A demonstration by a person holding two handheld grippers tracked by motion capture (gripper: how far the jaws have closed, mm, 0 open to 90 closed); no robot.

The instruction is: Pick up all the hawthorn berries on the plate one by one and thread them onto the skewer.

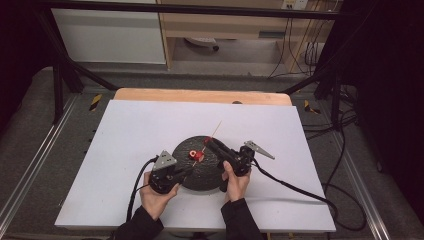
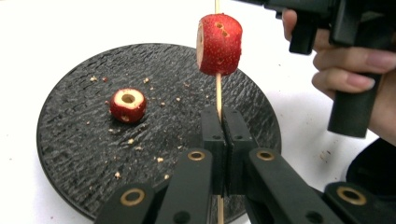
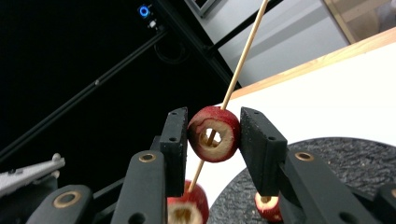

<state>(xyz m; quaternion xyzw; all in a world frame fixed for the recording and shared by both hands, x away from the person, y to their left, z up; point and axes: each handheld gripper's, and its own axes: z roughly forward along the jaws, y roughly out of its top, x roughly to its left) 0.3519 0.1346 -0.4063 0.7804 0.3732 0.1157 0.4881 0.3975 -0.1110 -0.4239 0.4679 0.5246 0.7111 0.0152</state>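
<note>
A white board (image 1: 150,130) covers a wooden table (image 1: 202,95), with grey floor, black frame posts and loose cables around it. A round black plate (image 1: 200,172) sits near the person's edge of the board, and everything gathers over it.

The left gripper (image 2: 219,140), at the plate's near-left rim, has its jaws pressed flat together on the lower part of a thin wooden skewer (image 2: 218,93). Seen along those jaws, a cored red fruit (image 2: 218,44) is threaded on the stick above the plate. The right gripper (image 3: 214,140), reaching over the plate from its right side, clamps a second cored fruit (image 3: 215,134) between its pads, and the skewer passes through the hollow core of that fruit.

The stick slants up and away from the plate toward the far side of the table, its bare tip above both fruits. One more cored fruit (image 2: 127,105) lies loose on the plate, hole upward, among scattered crumbs.
</note>
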